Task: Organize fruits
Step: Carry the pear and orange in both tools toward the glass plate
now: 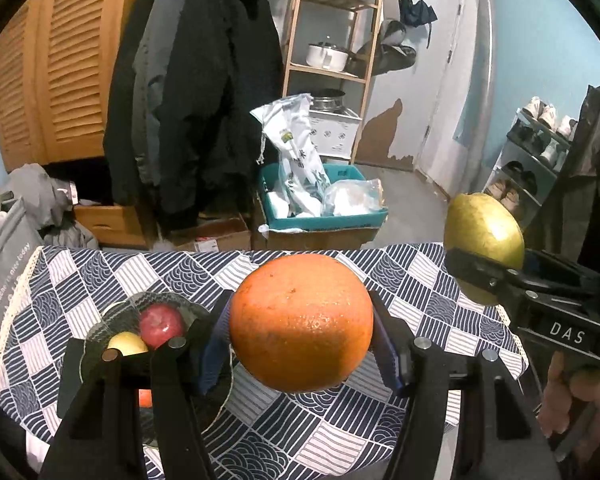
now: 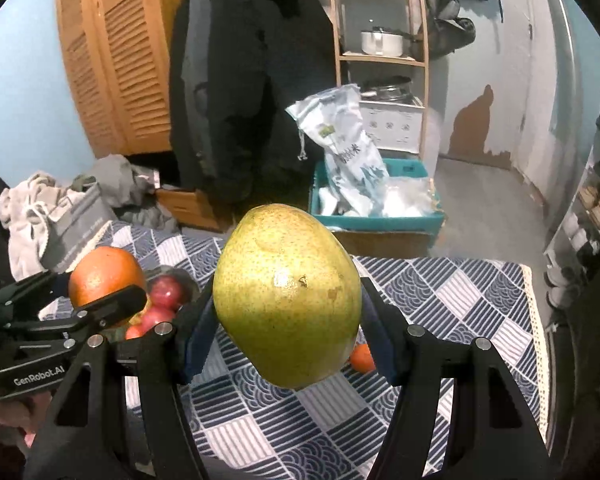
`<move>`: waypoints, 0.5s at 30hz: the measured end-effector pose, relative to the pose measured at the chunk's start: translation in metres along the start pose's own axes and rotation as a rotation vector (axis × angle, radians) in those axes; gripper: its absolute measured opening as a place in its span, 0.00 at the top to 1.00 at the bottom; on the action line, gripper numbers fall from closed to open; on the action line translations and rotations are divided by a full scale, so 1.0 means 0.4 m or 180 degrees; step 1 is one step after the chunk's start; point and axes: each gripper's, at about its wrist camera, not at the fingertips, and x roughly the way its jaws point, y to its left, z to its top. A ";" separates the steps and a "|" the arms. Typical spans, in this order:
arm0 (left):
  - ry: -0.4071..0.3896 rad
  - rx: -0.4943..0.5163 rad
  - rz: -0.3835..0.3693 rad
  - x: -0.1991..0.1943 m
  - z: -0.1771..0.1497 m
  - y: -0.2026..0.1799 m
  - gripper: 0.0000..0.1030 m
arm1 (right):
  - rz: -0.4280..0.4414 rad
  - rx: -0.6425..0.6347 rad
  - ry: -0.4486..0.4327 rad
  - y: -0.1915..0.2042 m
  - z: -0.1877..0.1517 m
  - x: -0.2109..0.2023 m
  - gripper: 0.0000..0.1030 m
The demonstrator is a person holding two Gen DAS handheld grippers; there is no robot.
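Up off the table, both hand-held tools tilted forward and down. Left black two-finger gripper clamped on a large round orange, blue pads pressed to its two sides, fruit clear of the blue-and-white patterned tablecloth. Right black two-finger gripper clamped likewise on a big yellow-green speckled pear, held above the cloth. Pear's long axis slanted, narrower end up and toward the far left, broad end down toward the camera. Orange near spherical, no clear axis to tell. Seen from the left wrist, right gripper off to the right near the table's right edge, a bare hand under its handle. Seen from the right wrist, left gripper off to the left, just above a dark glass bowl holding a red apple and a pale yellow fruit. Small orange fruit lying on the cloth behind the pear. Open cloth between the two grippers and toward the lace-trimmed right edge. Beyond the far edge, a teal bin with white bags.
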 end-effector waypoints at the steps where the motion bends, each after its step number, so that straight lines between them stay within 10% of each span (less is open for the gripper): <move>1: 0.0001 -0.0006 0.0006 -0.001 0.000 0.004 0.37 | 0.0026 0.0013 0.0003 0.004 0.001 0.002 0.36; 15: 0.0001 -0.0180 0.0137 -0.017 -0.010 0.084 0.37 | 0.0151 -0.0097 0.0166 0.083 0.004 0.064 0.36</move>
